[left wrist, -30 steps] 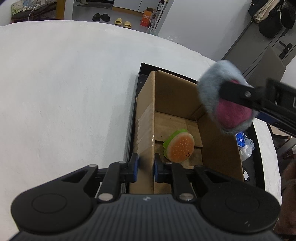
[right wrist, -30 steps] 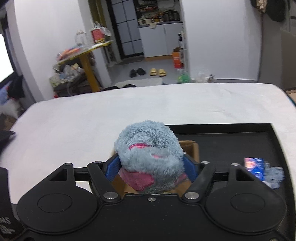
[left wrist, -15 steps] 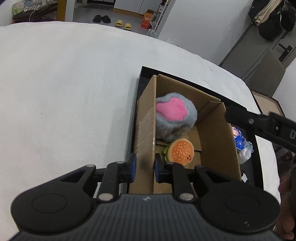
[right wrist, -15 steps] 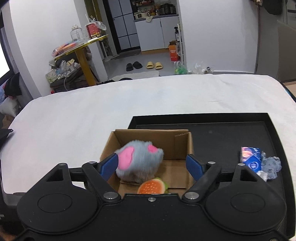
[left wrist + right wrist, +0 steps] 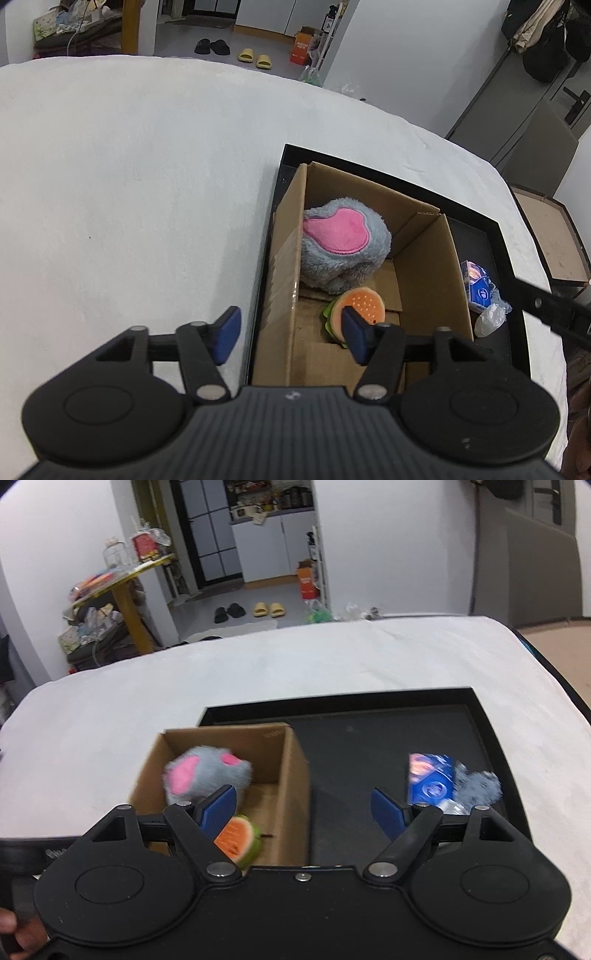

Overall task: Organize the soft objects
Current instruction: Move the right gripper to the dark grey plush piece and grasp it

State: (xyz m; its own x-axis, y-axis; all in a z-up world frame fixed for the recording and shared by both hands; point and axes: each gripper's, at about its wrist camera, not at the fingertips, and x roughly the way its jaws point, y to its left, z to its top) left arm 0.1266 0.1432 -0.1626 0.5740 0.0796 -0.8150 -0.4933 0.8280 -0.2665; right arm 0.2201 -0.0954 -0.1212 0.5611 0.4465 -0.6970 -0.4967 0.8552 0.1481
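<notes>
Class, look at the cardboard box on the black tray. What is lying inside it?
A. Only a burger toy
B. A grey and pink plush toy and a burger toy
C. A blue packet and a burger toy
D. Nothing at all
B: the grey and pink plush toy and the burger toy both lie inside the cardboard box, while the blue packet lies outside it on the black tray.

We see: cardboard box matt brown, between left jaws | plush toy fluffy grey, pink patch | tray smooth black | tablecloth matt white cloth
</notes>
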